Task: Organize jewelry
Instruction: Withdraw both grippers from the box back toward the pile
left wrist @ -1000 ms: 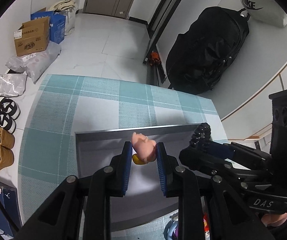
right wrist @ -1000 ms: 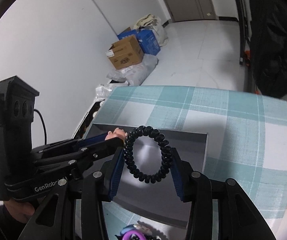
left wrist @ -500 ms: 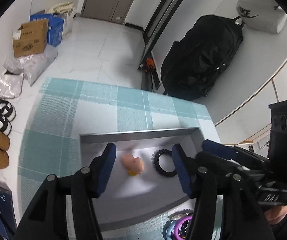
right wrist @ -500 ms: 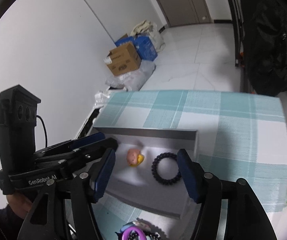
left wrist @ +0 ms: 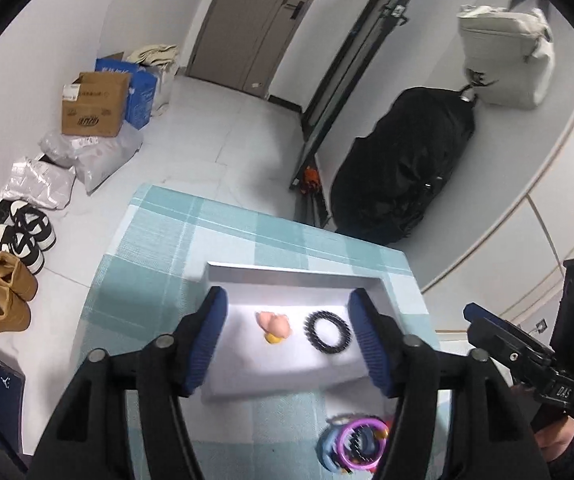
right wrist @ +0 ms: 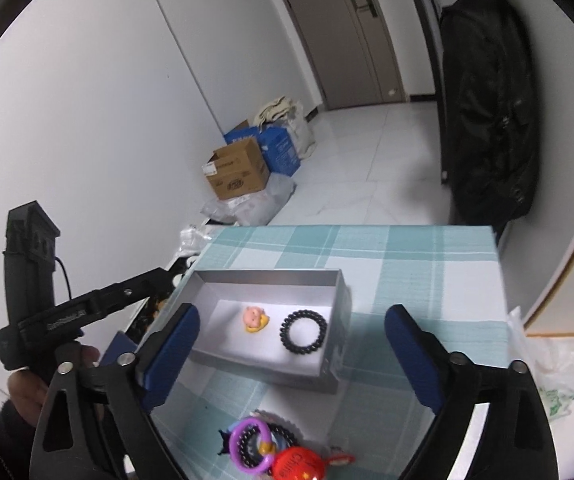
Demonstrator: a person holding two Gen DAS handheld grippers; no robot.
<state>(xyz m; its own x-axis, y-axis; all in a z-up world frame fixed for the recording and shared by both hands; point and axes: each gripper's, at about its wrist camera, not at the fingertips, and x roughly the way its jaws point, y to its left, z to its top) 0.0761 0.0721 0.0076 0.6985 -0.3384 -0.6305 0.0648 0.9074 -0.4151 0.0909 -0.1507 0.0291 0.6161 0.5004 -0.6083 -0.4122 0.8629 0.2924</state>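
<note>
A grey open box sits on the teal checked tablecloth. In it lie a pink and yellow figure charm and a black coiled bracelet, side by side and apart. A pile of loose jewelry with a purple ring and a red piece lies in front of the box. My left gripper is open and empty, raised above the box. My right gripper is open and empty, raised above the box's near side.
The table's far edge drops to a white tiled floor. A black bag hangs by the wall at right. Cardboard boxes and shoes lie on the floor at left. A plastic bag lies at the table's right.
Both grippers opened and let go: the charm and the black bracelet now lie in the box. Both grippers have since risen and pulled back from the box.
</note>
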